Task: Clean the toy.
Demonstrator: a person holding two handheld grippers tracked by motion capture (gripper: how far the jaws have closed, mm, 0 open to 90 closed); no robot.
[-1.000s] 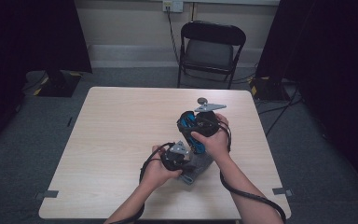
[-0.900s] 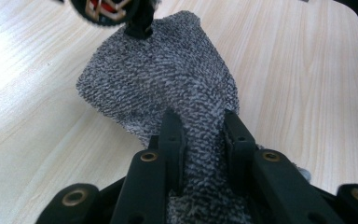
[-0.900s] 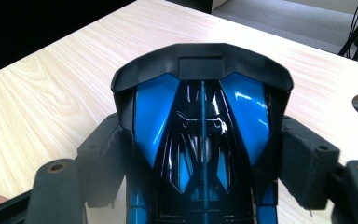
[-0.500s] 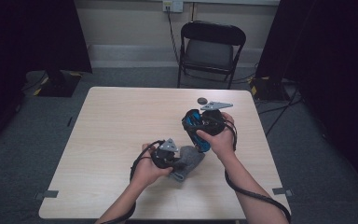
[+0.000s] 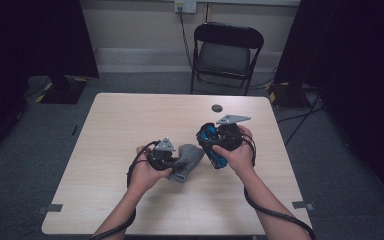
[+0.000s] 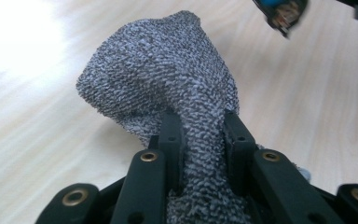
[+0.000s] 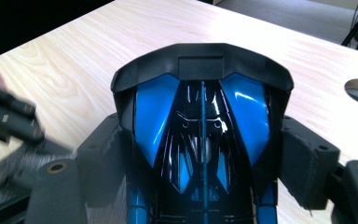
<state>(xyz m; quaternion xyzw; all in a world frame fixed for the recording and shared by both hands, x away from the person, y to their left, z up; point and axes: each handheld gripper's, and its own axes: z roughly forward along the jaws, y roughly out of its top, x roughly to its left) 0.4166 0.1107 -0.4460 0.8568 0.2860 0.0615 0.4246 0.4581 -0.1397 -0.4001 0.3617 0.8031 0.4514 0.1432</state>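
**Soft cloth in one hand, hard toy car in the other**

Left tongs are clamped tight on a grey knitted cloth, bunched btwn the jaws, w/ the free end flopping toward the counter. It looks light, limp and grippy, so it shouldn't slip, but it will sag and drag. A pinch on a thick fold, as now, seems the best hold.

Right tongs grip a blue-and-black toy car across its sides, jaws spread wide, nose up, held above the counter's right half. The shell is glossy hard plastic: stiff, prob. slick, and the spoiler looks breakable. Best to hold the flanks, not the spoiler.

Cloth and car sit near each other mid-counter, not touching. Plenty of bare room left and far. A small dark disc lies beyond the car, the near edge is close to the forearms, and a chair stands behind the far edge.
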